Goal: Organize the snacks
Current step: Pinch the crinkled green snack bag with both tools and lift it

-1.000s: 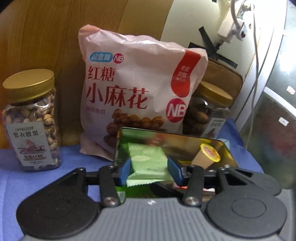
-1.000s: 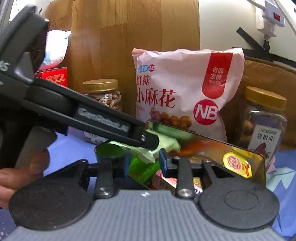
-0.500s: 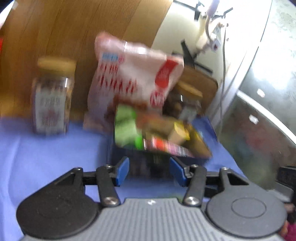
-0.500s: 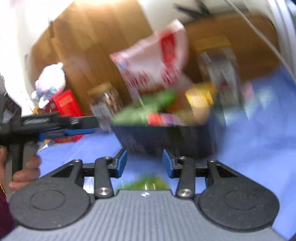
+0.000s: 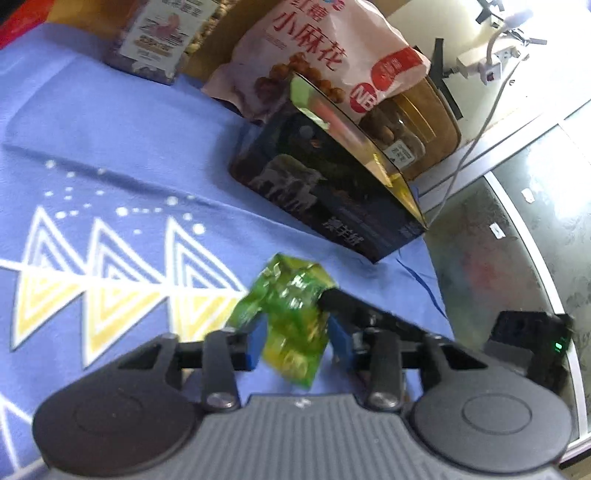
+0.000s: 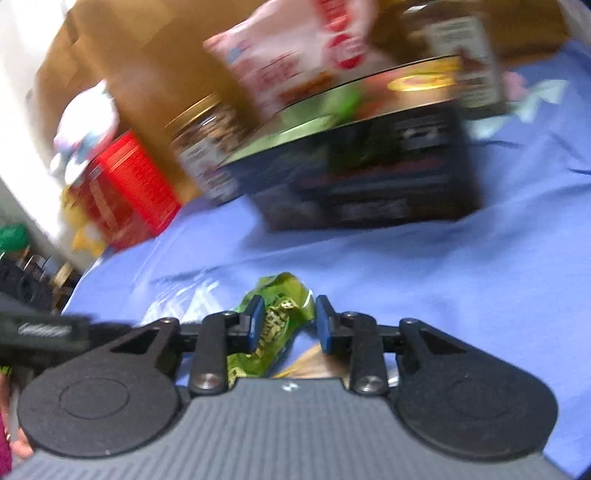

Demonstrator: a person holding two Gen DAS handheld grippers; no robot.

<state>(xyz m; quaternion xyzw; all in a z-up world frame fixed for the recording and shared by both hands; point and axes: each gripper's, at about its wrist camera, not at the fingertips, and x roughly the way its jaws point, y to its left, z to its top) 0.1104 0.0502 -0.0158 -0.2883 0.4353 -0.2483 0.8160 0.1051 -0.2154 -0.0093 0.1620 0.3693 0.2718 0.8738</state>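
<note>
A crinkled green snack packet (image 5: 291, 314) lies on the blue cloth in front of the dark box (image 5: 325, 188) that holds snacks. My left gripper (image 5: 295, 338) is open, its blue pads either side of the packet. My right gripper (image 6: 286, 326) is open too, with the same green packet (image 6: 273, 325) between its fingers; one of its black fingers (image 5: 369, 310) reaches the packet from the right in the left wrist view. The dark box (image 6: 369, 177) stands beyond, with green and yellow snacks at its rim. Whether either pad touches the packet is unclear.
A pink snack bag (image 5: 332, 48) and nut jars (image 5: 155, 33) stand behind the box against a wooden board. A red box (image 6: 122, 188) stands at the left. The blue cloth (image 5: 110, 147) ends at a dark glass edge (image 5: 517, 258) on the right.
Both grippers pulled back from over the box and dropped to the cloth. The pale green packet left my left gripper. Both now frame a green packet on the cloth.
</note>
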